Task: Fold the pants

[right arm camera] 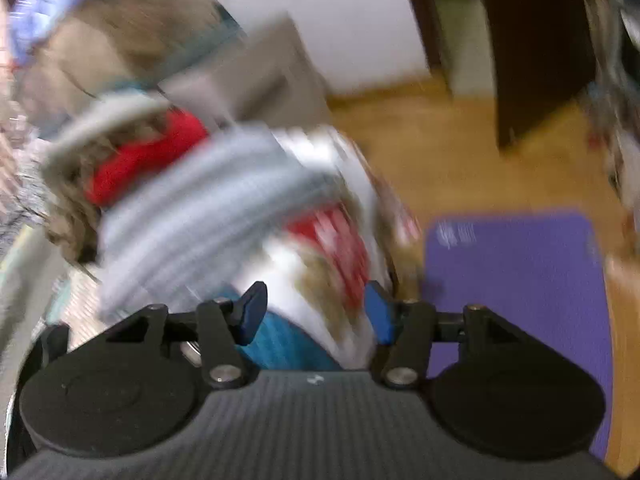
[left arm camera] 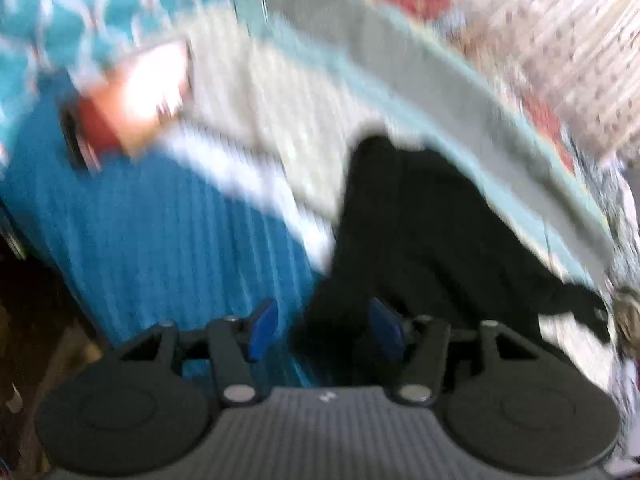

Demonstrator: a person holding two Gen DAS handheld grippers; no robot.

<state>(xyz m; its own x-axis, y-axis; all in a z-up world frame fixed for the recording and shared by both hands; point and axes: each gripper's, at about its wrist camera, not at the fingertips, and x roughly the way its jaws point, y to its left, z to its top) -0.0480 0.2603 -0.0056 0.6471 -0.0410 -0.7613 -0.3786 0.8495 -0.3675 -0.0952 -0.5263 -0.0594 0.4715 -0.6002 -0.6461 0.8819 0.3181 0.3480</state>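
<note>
Pants lie beneath the left gripper's parted fingers.

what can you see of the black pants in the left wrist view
The black pants look like soft, dark, matte cloth, blurred by motion. They lie spread and rumpled on the pale and blue striped bedding, running from mid-frame down toward the left gripper. Its blue-padded jaws stand open, apparently not pinching the cloth. Seams, waistband and legs cannot be told apart.
</note>
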